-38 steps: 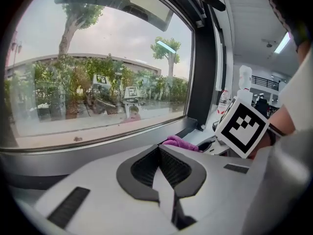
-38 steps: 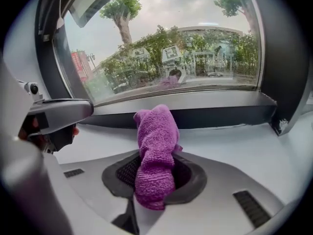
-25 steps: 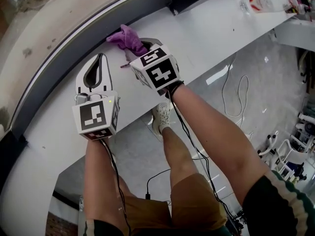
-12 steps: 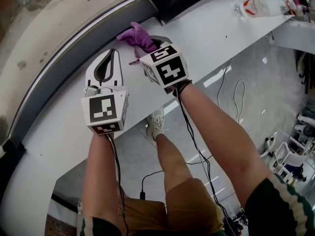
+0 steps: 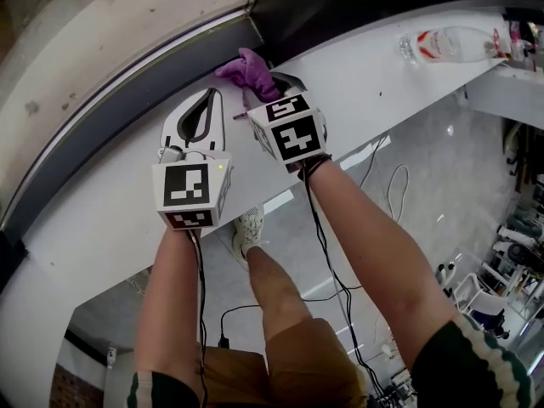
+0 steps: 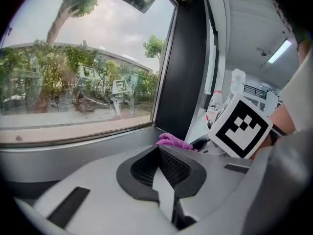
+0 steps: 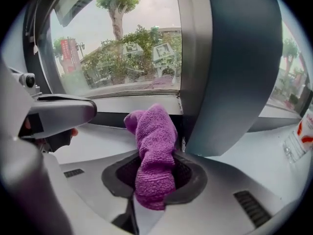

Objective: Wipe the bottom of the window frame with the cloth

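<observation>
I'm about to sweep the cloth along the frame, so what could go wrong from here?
1. The cloth is a bunched wad in the right gripper; only its tip may touch the frame.
2. The pillar stands just beside the cloth; pushing right could jam it.
3. The left gripper, shut and empty, sits close by; a leftward sweep might bump it.

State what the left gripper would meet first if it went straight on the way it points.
Probably the bottom of the window frame, straight ahead of the left gripper. The cloth lies to the right of that line. Depth is unclear.
</observation>
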Demonstrator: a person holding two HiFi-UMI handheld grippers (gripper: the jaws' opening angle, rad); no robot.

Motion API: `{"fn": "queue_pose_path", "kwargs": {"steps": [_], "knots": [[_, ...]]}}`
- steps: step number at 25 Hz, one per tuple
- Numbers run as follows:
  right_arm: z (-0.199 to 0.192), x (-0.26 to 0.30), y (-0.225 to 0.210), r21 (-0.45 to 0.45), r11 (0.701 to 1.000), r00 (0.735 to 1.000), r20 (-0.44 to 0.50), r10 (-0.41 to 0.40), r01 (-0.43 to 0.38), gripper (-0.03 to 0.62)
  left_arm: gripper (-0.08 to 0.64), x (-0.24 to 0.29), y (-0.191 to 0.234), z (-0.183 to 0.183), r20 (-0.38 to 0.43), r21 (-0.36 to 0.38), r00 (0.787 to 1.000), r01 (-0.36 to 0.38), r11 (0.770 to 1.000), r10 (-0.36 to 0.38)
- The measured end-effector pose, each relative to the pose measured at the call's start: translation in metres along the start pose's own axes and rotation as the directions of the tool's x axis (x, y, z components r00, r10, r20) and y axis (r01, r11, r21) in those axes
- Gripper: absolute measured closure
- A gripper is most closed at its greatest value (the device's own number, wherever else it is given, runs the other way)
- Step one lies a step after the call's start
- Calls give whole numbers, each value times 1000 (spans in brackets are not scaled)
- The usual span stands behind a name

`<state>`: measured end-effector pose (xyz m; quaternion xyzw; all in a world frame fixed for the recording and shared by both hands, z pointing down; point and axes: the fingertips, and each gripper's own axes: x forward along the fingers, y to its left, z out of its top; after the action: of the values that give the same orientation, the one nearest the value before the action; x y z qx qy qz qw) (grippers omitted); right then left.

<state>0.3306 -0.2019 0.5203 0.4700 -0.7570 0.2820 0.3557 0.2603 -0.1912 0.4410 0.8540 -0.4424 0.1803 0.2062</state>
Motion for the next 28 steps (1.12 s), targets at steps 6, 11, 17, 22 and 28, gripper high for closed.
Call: {"fn": "queue_pose_path", "kwargs": {"steps": [6,11,17,22,28], "knots": [[-1,-1,-4,27,1000,1000,-5,-15,15,476,551,4,-9,13,10,2,1000,-5,1000,5],[3,-1,0,29,1000,1000,-22,1,0,477,551,10,-30,13,-44,126,997,71,990,-66],[-5,-5,9,65,998,999,-30,28,-26,477,551,0,-37,7,-48,60,998,53,997,-50],[-20,-13,8,89,995,998,-49,43,-38,477,551,-10,-45,-3,-66,45,996,57,997,-54],[-39,-28,8,109,994,998,-53,36,-30,477,551,-20,-51,-12,-78,-2,997,24,1000,-24]]}}
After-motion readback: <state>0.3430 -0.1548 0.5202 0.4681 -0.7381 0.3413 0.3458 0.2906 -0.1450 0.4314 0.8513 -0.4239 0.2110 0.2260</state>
